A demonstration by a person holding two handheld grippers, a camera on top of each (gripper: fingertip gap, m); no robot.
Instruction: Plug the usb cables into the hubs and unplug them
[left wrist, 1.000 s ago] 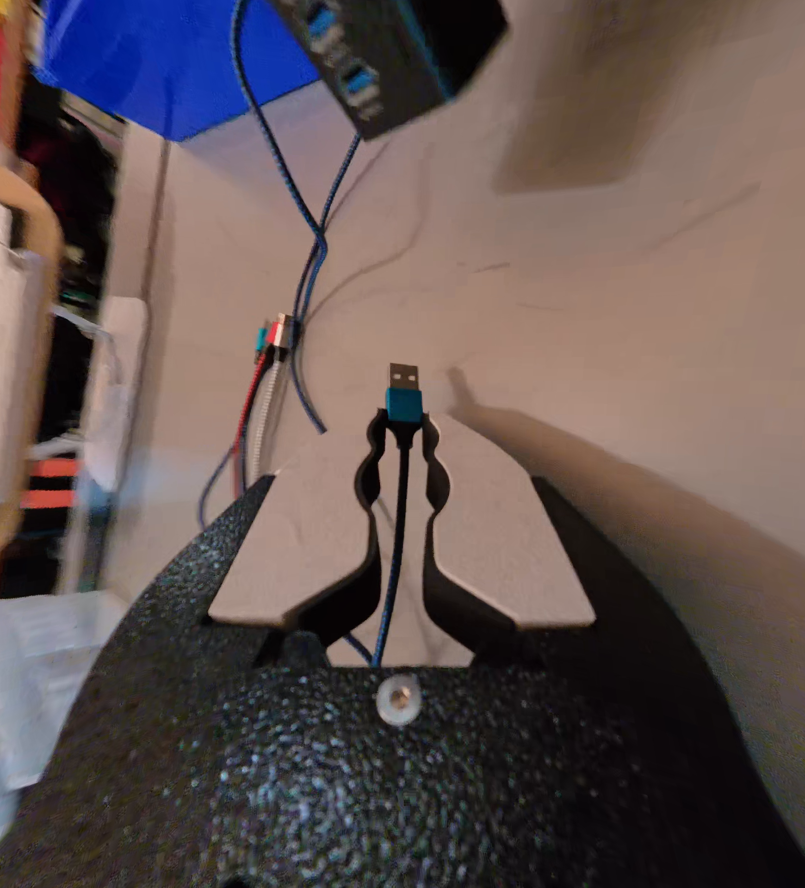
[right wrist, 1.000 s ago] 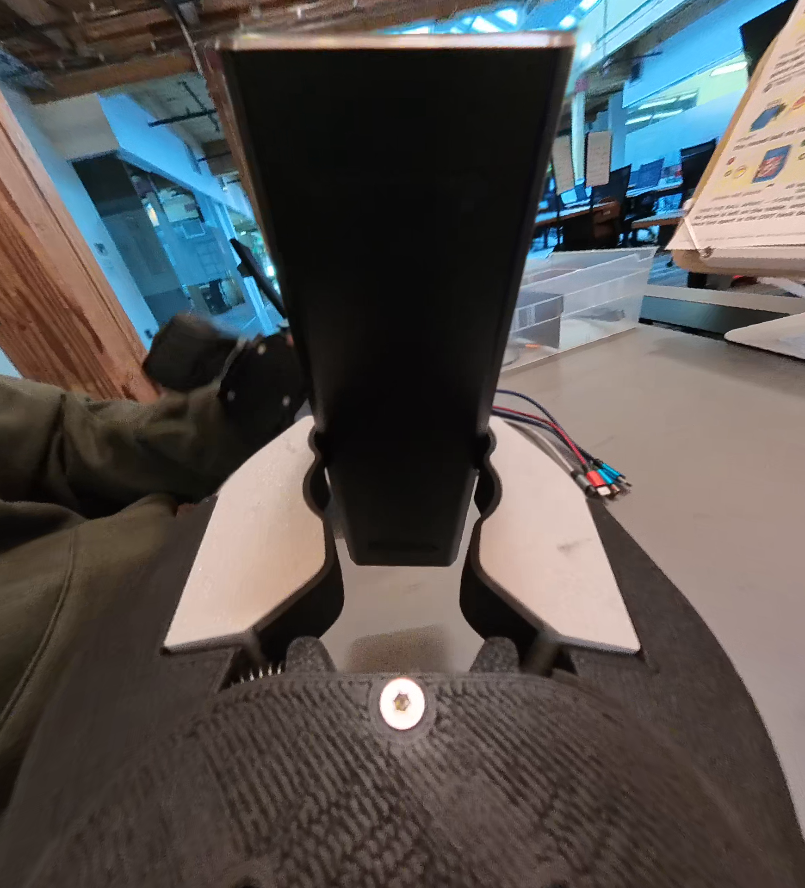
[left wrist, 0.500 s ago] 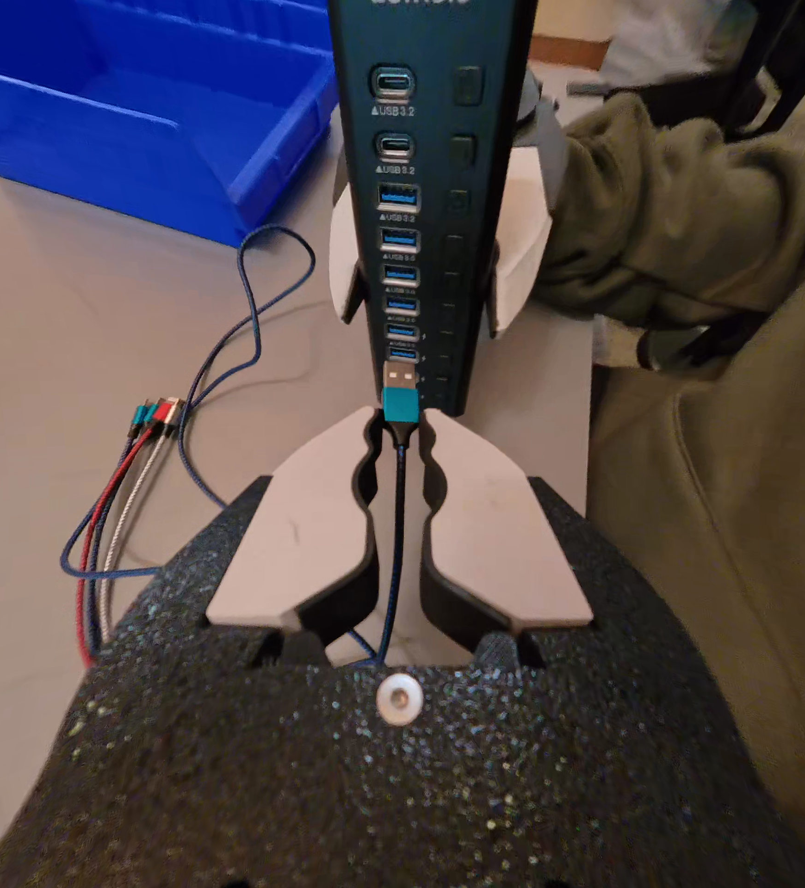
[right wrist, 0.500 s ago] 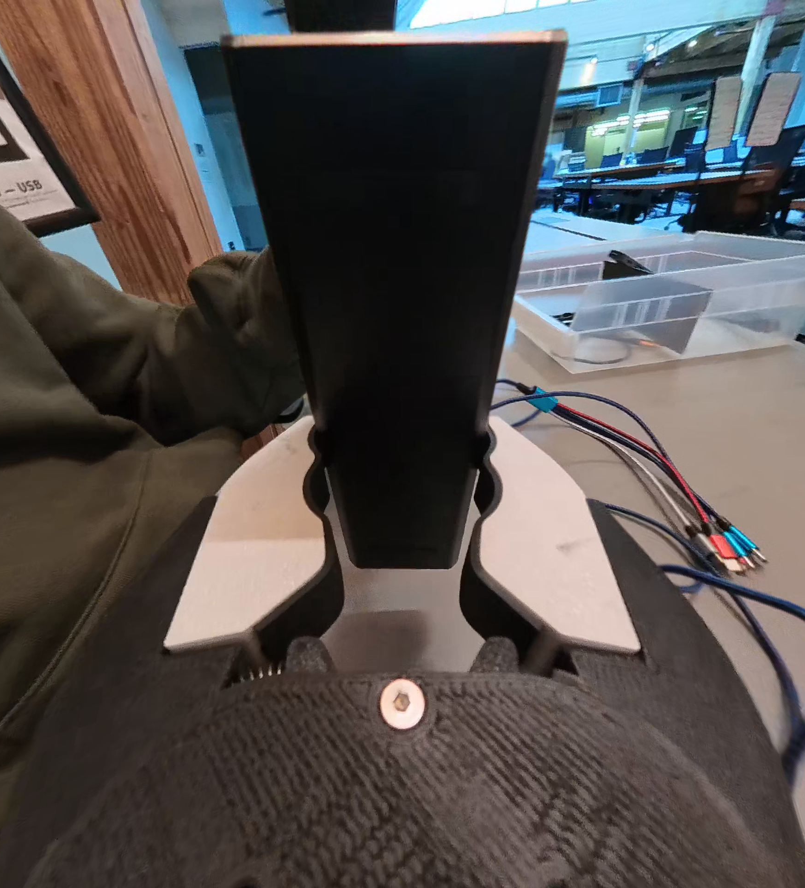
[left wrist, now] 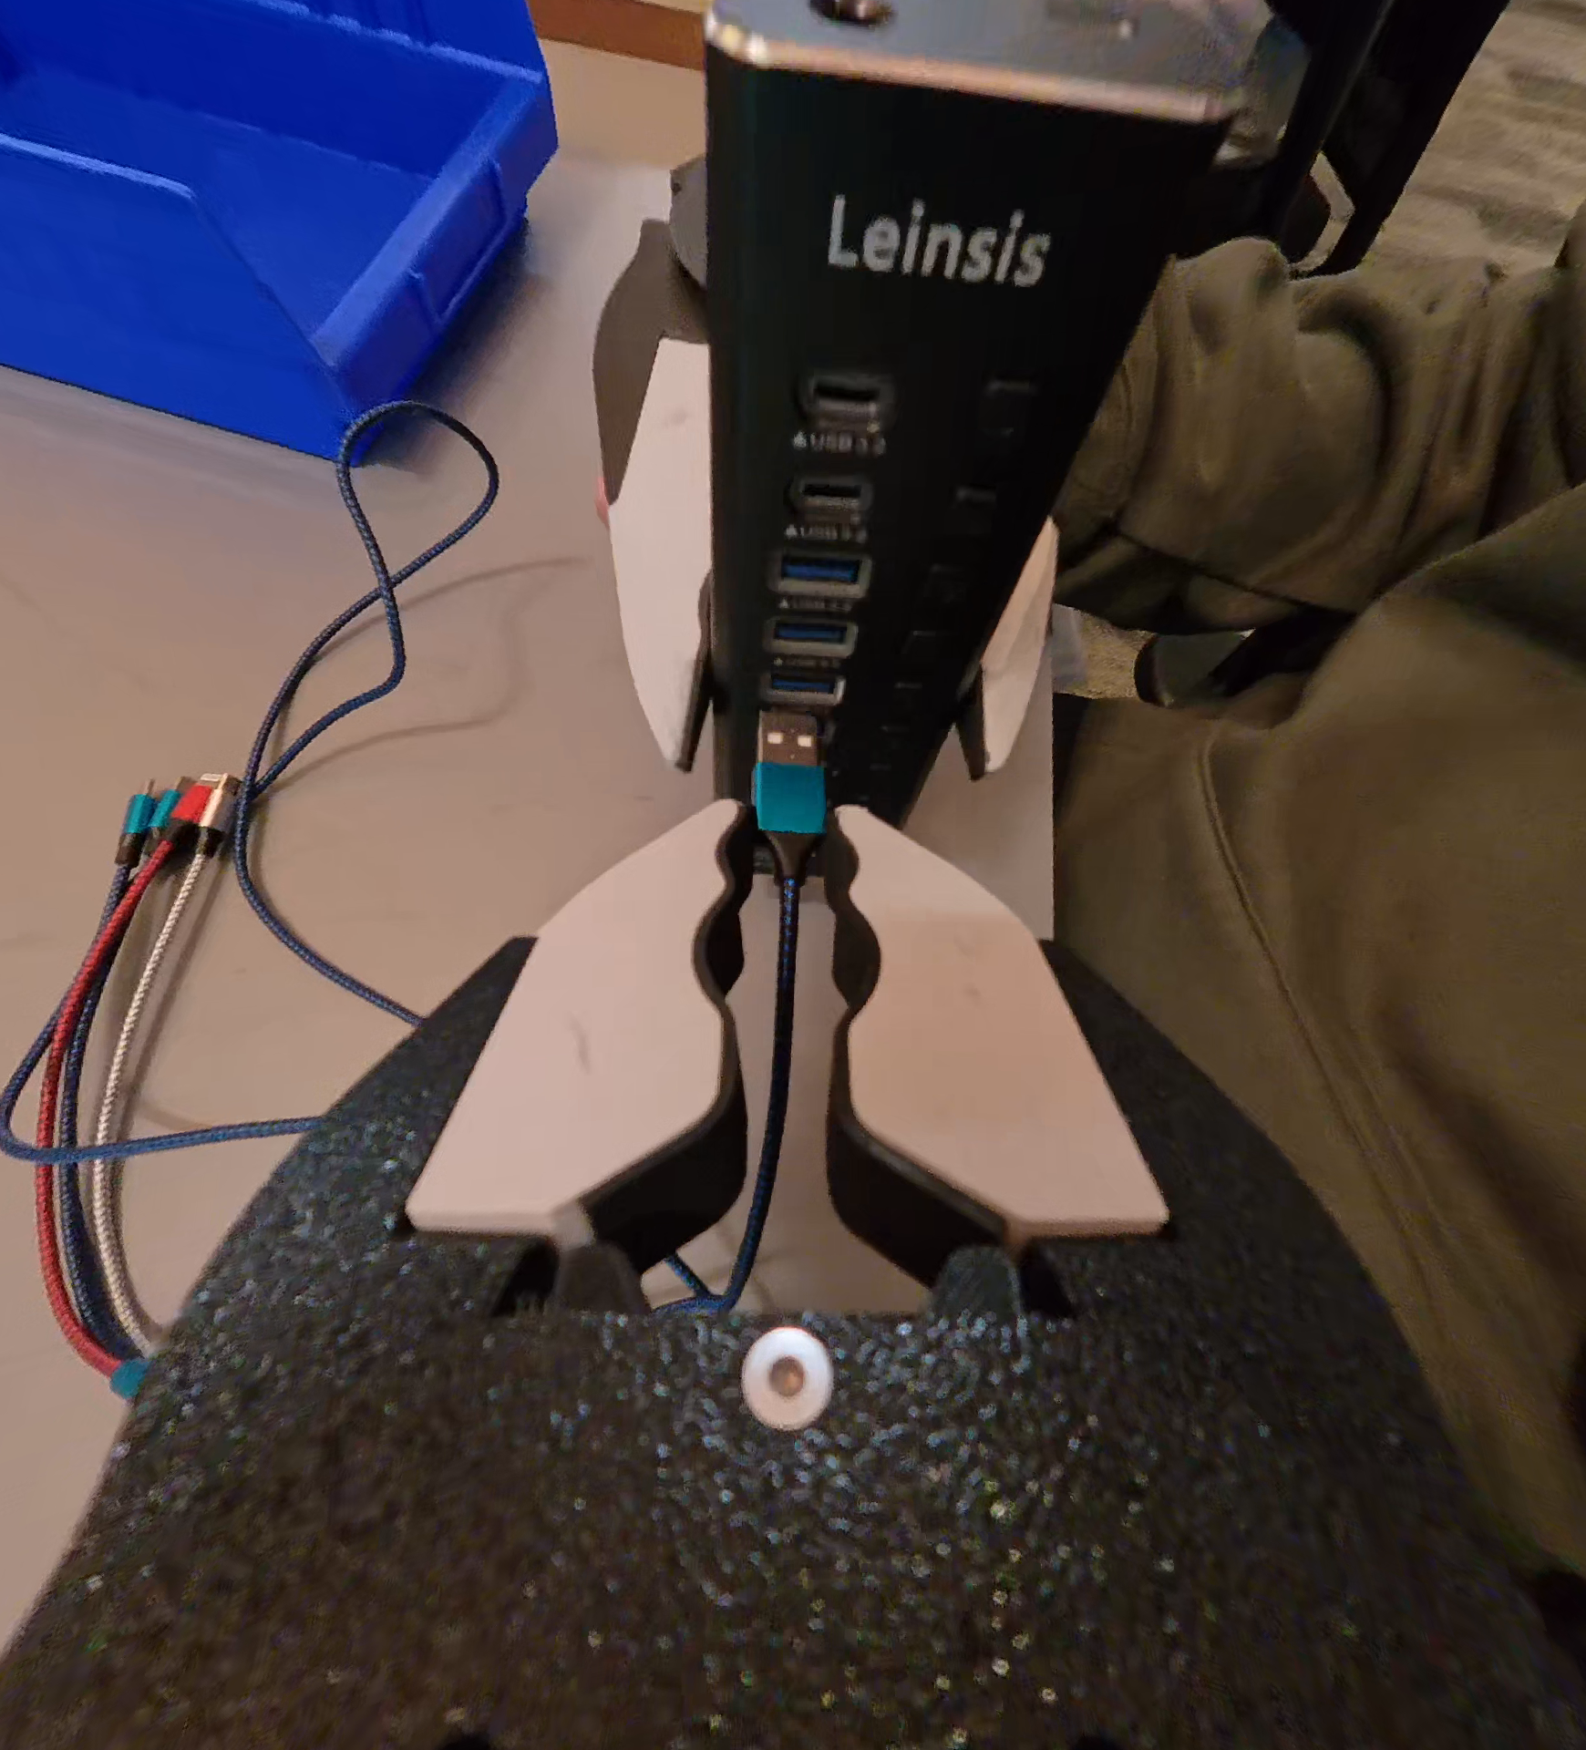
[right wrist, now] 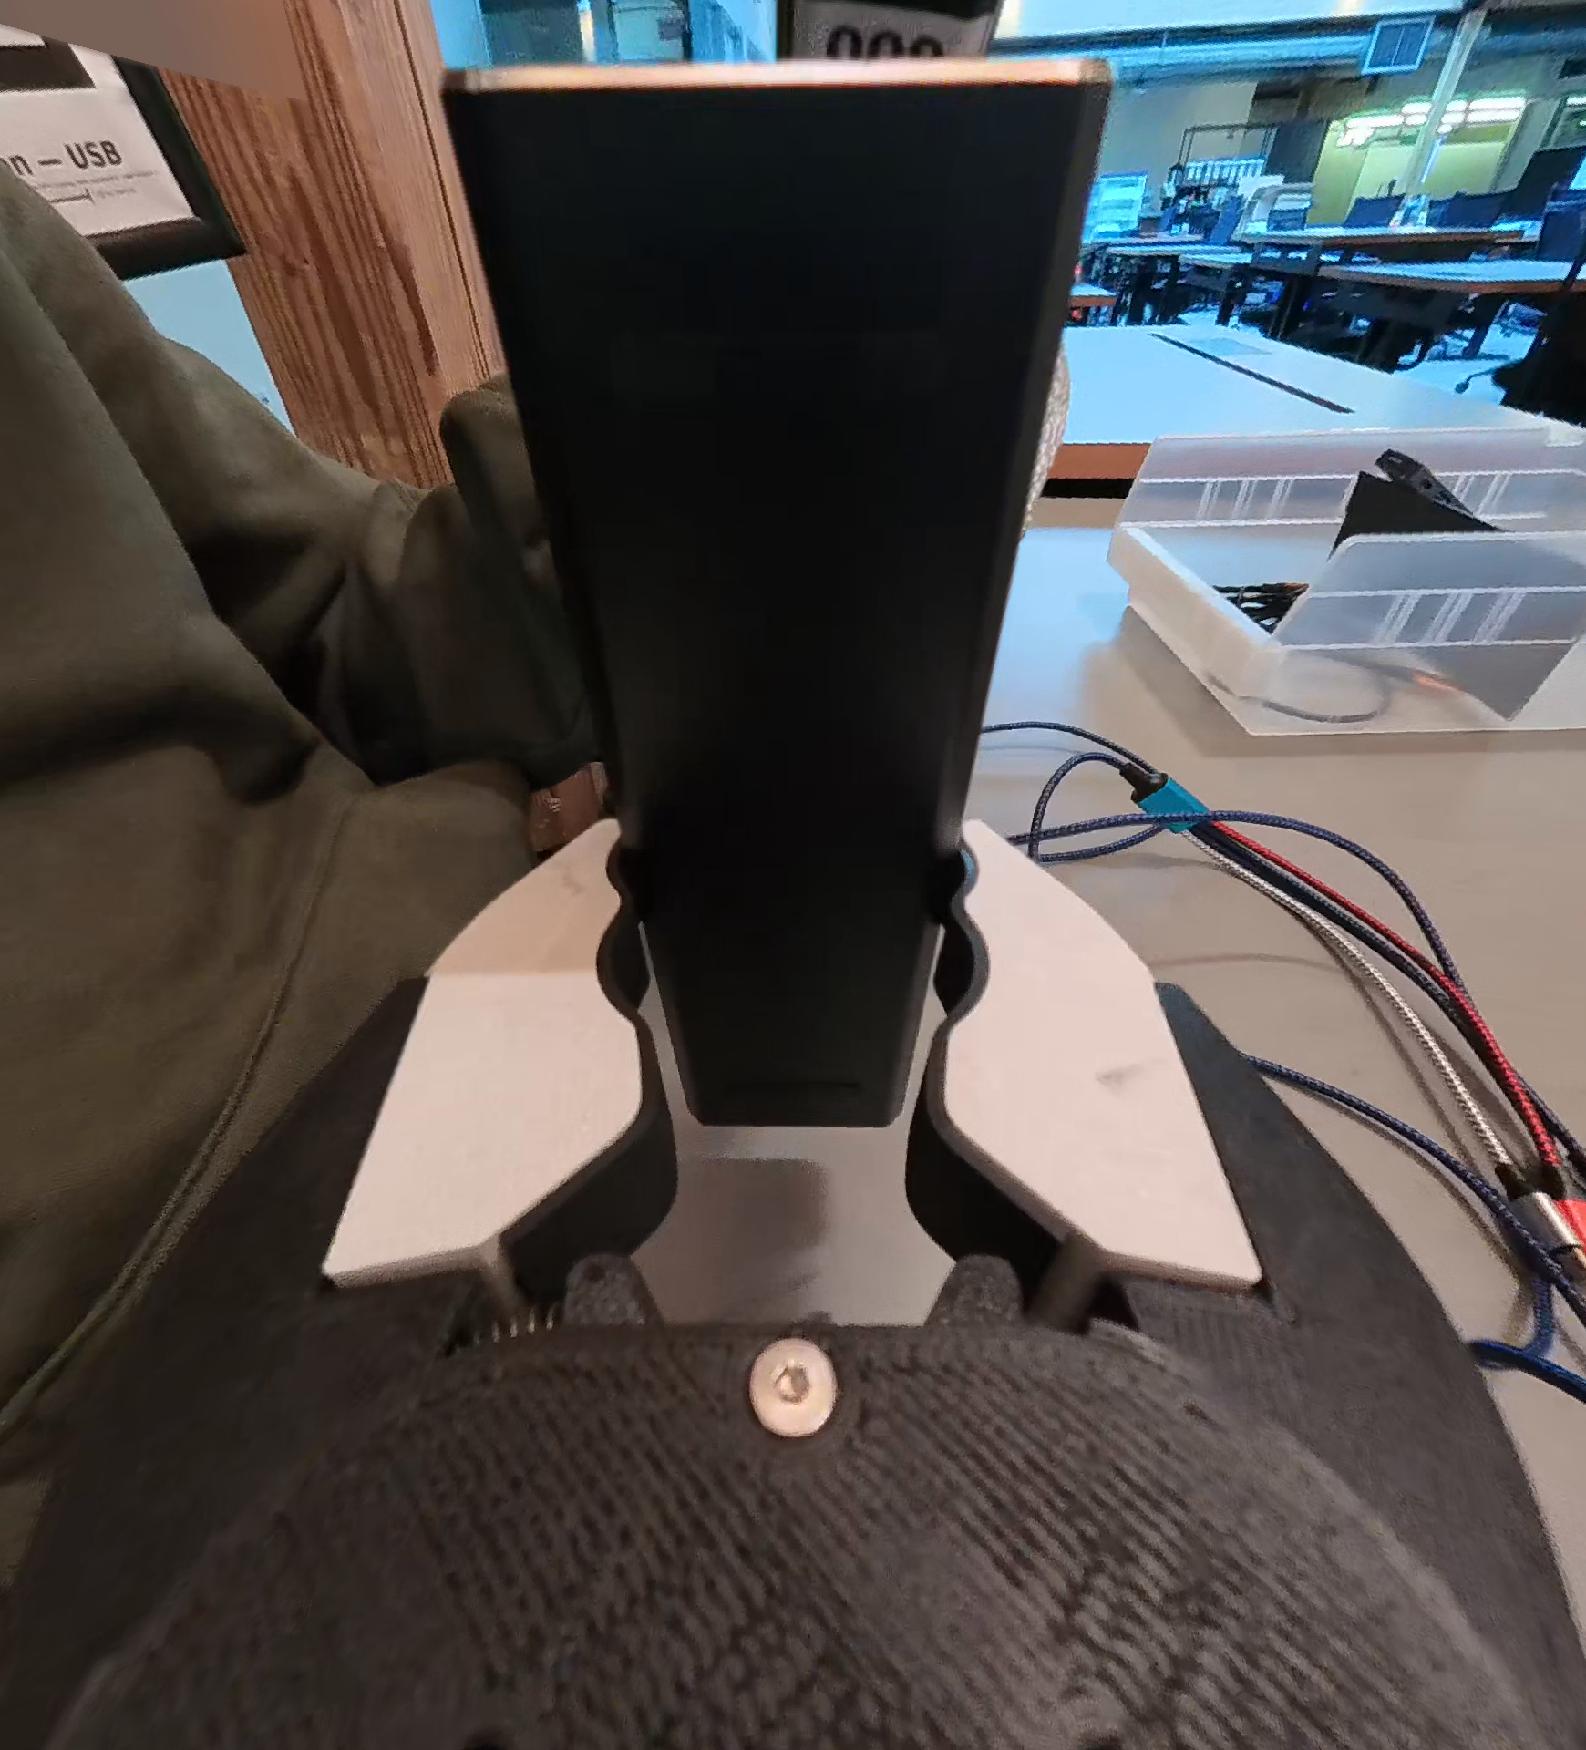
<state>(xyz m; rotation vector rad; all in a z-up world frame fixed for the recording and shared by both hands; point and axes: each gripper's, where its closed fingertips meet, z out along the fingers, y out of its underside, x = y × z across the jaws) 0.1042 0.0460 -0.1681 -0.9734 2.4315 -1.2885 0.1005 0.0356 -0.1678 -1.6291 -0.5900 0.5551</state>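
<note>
One black USB hub [left wrist: 922,398], upright above the grey surface [left wrist: 107,587], clamped by the right hand-held gripper [right wrist: 794,881]. One teal-collared USB-A plug [left wrist: 789,781], pinched in the left hand-held gripper [left wrist: 784,833], just before the hub's ports. Four loose braided connectors [left wrist: 178,805] beside one blue bin [left wrist: 202,218].

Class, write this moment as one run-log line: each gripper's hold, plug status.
left gripper: shut on USB plug | right gripper: shut on black hub | plug at port column, not seated
</note>
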